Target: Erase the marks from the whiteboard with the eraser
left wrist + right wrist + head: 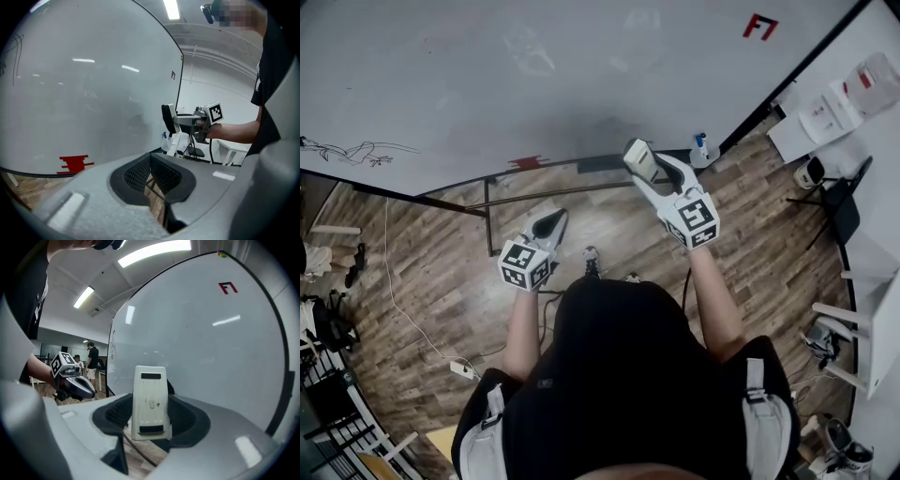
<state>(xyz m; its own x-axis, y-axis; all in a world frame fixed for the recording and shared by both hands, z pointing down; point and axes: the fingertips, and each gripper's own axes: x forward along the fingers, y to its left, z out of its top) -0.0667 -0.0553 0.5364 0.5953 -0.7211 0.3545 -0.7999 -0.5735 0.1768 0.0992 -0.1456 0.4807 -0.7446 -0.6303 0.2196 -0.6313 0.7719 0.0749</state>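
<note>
The large whiteboard [534, 75] fills the top of the head view. It carries a black scribble [356, 150] at its left edge, a red mark [528, 161] by its lower edge and a red mark [759, 25] at upper right. My right gripper [649, 167] is shut on the white eraser [639, 159], held upright just before the board's lower edge. In the right gripper view the eraser [150, 401] stands between the dark pads. My left gripper [551, 223] hangs lower, over the wood floor, shut on nothing. The left gripper view has the red mark [75, 164] and the eraser [168, 118].
A black stand frame [487, 211] runs under the board. A blue-capped marker [701, 145] sits near the board's right corner. White desks [825, 112] and a dark chair [844, 202] stand at right. A cable and power strip [461, 369] lie on the floor. People [92, 364] stand far behind.
</note>
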